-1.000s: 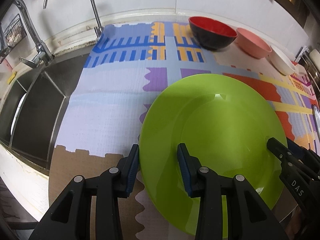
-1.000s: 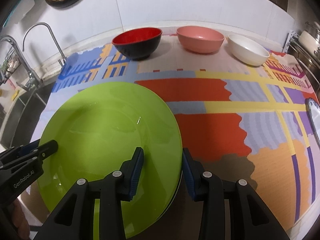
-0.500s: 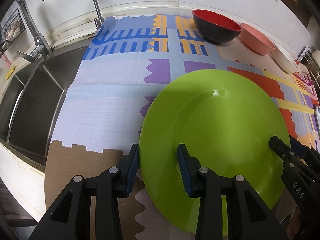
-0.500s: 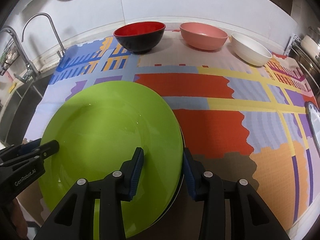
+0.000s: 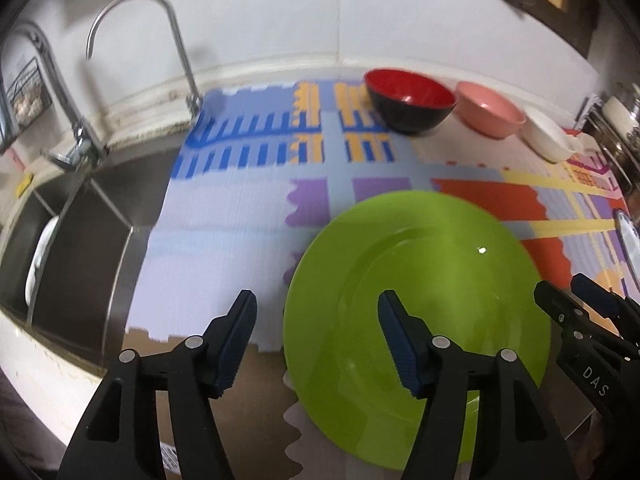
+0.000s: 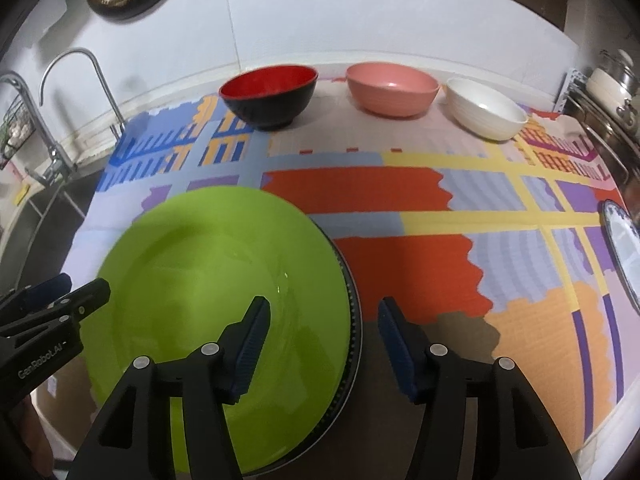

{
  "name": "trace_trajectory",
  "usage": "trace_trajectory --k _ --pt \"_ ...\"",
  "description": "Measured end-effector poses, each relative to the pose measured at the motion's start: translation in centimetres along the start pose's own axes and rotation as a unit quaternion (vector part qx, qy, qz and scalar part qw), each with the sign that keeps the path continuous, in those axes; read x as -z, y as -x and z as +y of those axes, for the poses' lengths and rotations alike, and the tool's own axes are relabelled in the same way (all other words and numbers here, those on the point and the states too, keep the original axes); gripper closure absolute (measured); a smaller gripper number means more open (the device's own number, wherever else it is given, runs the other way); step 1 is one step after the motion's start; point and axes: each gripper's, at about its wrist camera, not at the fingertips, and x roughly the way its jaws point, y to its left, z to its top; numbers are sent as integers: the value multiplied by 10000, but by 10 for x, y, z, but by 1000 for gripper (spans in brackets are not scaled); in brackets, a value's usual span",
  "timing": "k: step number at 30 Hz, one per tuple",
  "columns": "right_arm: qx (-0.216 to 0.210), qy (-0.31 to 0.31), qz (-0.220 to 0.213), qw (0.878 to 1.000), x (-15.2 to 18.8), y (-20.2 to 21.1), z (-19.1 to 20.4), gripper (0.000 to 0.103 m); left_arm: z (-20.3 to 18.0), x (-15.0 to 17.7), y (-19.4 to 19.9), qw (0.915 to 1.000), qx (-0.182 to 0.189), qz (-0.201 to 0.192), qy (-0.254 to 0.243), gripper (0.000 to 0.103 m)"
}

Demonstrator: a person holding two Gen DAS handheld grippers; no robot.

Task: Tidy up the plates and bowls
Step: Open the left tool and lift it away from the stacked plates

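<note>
Green plate [image 6: 224, 280] lying flat near the front edge of the counter [image 6: 420, 264], atop a darker plate [image 6: 352, 320] of which only a ribbed right rim shows. Left gripper [image 5: 316, 336] spread wide, one pad over the plate's interior, the other beyond its left rim, gripping nothing. Right gripper [image 6: 324, 340] likewise spread wide and empty, straddling the right rim of the stack without clear contact. Stacking of these two plates apparently done, judged from the released, level pose. Row of three bowls along the back wall: red-and-black bowl [image 6: 268, 96], pink bowl [image 6: 392, 88], white bowl [image 6: 486, 114], each standing separately, not nested. Blue-rimmed plate [image 6: 620, 248] at the far right edge, well apart from the stack. Sink [image 5: 76, 240] to the left with a pale dish [image 5: 40, 260] leaning inside. Remaining work, by estimate: gathering the outlying plate and nesting the bowls.
</note>
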Motion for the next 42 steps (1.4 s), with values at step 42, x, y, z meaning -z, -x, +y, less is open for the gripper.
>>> trace_trajectory --k 42 --pt "1341 -1251 -1312 9742 9 122 -150 26 -186 -45 78 9700 1318 -1440 -1445 4"
